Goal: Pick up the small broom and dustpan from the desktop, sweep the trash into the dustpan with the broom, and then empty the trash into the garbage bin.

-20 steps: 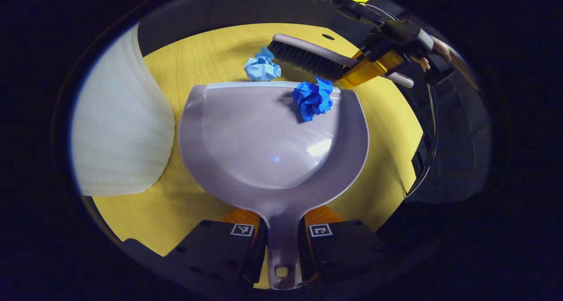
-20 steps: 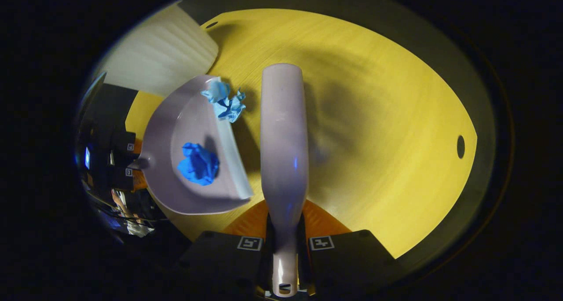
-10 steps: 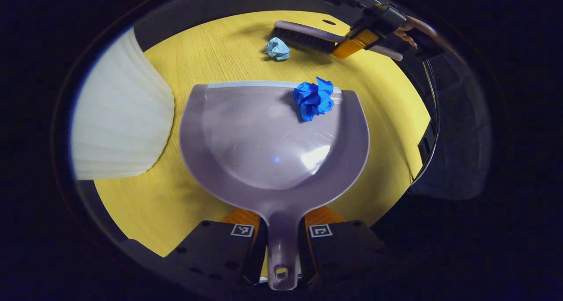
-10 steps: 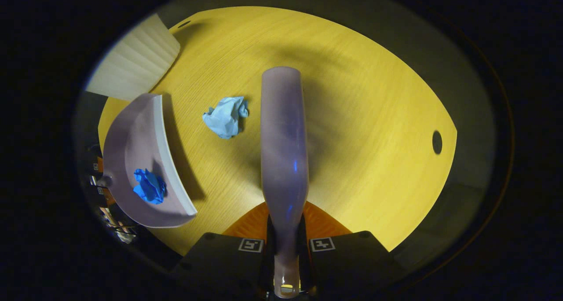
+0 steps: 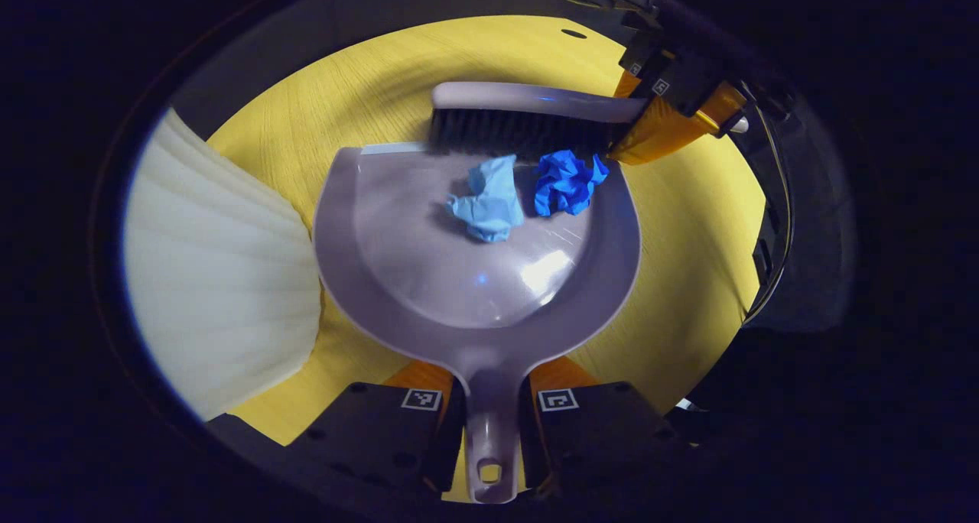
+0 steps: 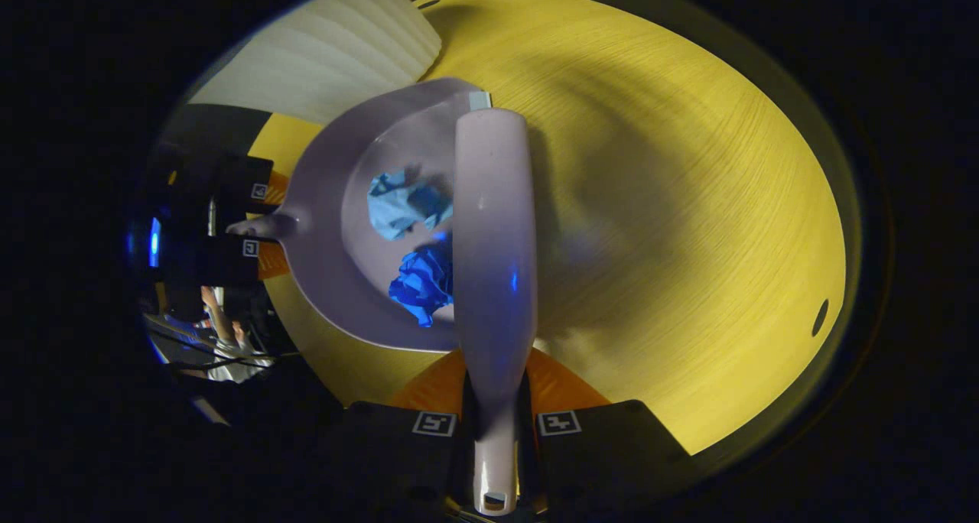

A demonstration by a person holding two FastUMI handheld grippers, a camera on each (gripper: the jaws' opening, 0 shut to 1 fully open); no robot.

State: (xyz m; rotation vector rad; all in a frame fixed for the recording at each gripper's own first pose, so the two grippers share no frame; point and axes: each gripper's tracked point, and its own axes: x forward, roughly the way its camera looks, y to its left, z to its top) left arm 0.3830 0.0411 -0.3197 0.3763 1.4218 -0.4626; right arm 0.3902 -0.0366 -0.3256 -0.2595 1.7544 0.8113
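In the left gripper view, the dustpan's handle is seen nearest, clamped between the two fingers of the left claw, which are pressed against it from either side. Beyond the handle the dustpan is spread out flat over the yellow tabletop, its lip turned away from the camera. Two paper wads are held inside the pan near that lip — a pale blue wad toward the middle and a dark blue wad just beside it. The broom is laid along the lip directly behind them, its dark bristles touching the pan's front edge and the dark blue wad. Farther off, at the broom's handle end, the right claw is seen gripping it. A white ribbed garbage bin is set just beside the dustpan's side wall.

In the right gripper view, the broom's handle is clamped between the fingers of the right claw, and the broom's back runs away from the camera over the pan's open edge. Both wads — pale and dark — are seen in the dustpan beside the broom, the dark one partly hidden under it. Beyond the pan the left claw is seen on the dustpan's handle, and the garbage bin rises at the far edge.
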